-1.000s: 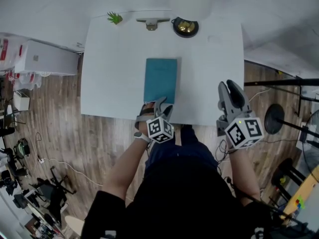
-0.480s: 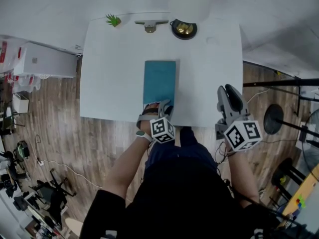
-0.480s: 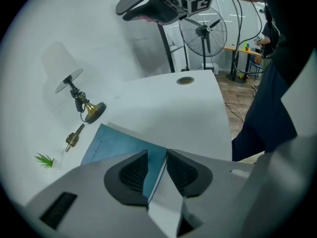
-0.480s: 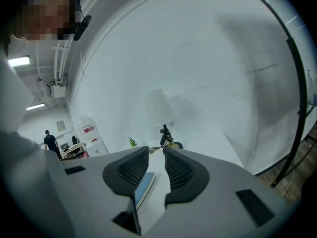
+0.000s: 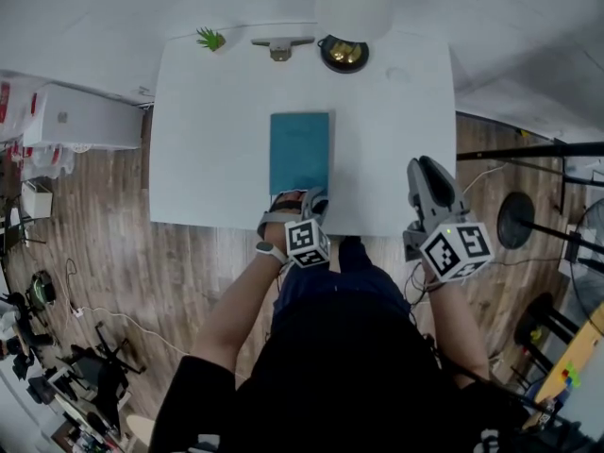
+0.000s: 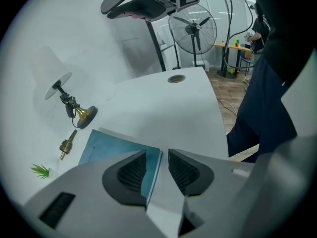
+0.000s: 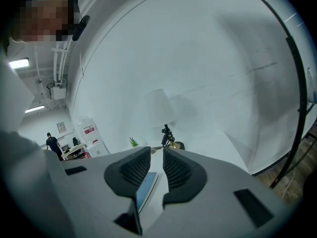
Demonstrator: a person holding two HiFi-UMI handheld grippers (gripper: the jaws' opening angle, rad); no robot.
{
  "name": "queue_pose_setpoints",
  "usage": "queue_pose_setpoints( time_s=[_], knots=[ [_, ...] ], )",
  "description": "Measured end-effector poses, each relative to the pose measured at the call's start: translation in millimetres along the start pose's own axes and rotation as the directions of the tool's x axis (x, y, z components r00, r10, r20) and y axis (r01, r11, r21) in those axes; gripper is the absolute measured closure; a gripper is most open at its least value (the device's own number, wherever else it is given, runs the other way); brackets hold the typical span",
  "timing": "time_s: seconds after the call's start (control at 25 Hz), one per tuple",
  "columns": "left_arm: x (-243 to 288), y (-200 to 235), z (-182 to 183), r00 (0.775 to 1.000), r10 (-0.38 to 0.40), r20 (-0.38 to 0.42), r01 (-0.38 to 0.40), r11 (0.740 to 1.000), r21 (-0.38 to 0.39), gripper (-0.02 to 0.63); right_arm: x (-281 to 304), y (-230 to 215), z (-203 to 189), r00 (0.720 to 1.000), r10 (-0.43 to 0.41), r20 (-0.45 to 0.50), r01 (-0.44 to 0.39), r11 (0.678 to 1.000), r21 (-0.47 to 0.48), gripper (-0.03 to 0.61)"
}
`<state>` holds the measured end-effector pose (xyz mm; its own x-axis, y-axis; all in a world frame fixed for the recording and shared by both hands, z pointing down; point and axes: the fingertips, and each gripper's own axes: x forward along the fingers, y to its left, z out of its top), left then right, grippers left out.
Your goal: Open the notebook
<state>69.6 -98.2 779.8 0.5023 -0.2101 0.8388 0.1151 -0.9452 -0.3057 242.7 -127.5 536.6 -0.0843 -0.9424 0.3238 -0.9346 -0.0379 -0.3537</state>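
A closed teal notebook (image 5: 300, 152) lies flat in the middle of the white table (image 5: 208, 130). My left gripper (image 5: 300, 200) points steeply down at the notebook's near edge. In the left gripper view the jaws (image 6: 157, 155) are closing, with the notebook's (image 6: 106, 145) near right corner and its white page edge showing in the gap. The pads are not pressing on it. My right gripper (image 5: 425, 179) hovers over the table's near right corner. Its jaws (image 7: 157, 155) are closing with nothing between them, and the notebook (image 7: 146, 185) lies below and to the left.
Along the table's far edge stand a lamp with a brass base (image 5: 343, 52) and white shade (image 5: 354, 3), a small brass piece (image 5: 280, 45) and a little green plant (image 5: 209, 38). A floor fan (image 6: 193, 29) and dark stands are off the right side. The person's body is at the near edge.
The left gripper's jaws have narrowed over the notebook's near edge and the gripper has rolled a little. The right gripper's jaws have narrowed slightly and it has stayed put.
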Motion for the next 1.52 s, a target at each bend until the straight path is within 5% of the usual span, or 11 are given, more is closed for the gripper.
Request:
queue_pose_setpoints(
  time_s=[0.68,0.76,1.08,1.28,1.52],
  knots=[
    [-1,11,-3,0.997,0.073,-0.034,-0.072,0.997,0.012,0.474,0,-6,-10,1.000,-0.005,-0.008,0.005,1.000,0.029,0.500],
    [-10,17,6,0.993,0.114,0.011,-0.113,0.993,-0.031,0.566,-1,-6,-9,1.000,-0.002,-0.010,0.002,0.999,0.033,0.503],
    [-44,48,19,0.970,0.216,0.113,-0.179,0.947,-0.268,0.589,0,1,-9,1.000,0.020,-0.017,-0.019,0.999,0.031,0.514],
    [-71,65,14,0.939,0.268,0.217,-0.125,0.851,-0.510,0.594,5,9,-5,0.999,0.039,-0.017,-0.038,0.999,0.025,0.518],
    [-112,85,-5,0.886,0.382,0.261,-0.030,0.610,-0.792,0.595,7,19,3,0.998,0.063,-0.014,-0.063,0.998,0.016,0.523]
  ],
)
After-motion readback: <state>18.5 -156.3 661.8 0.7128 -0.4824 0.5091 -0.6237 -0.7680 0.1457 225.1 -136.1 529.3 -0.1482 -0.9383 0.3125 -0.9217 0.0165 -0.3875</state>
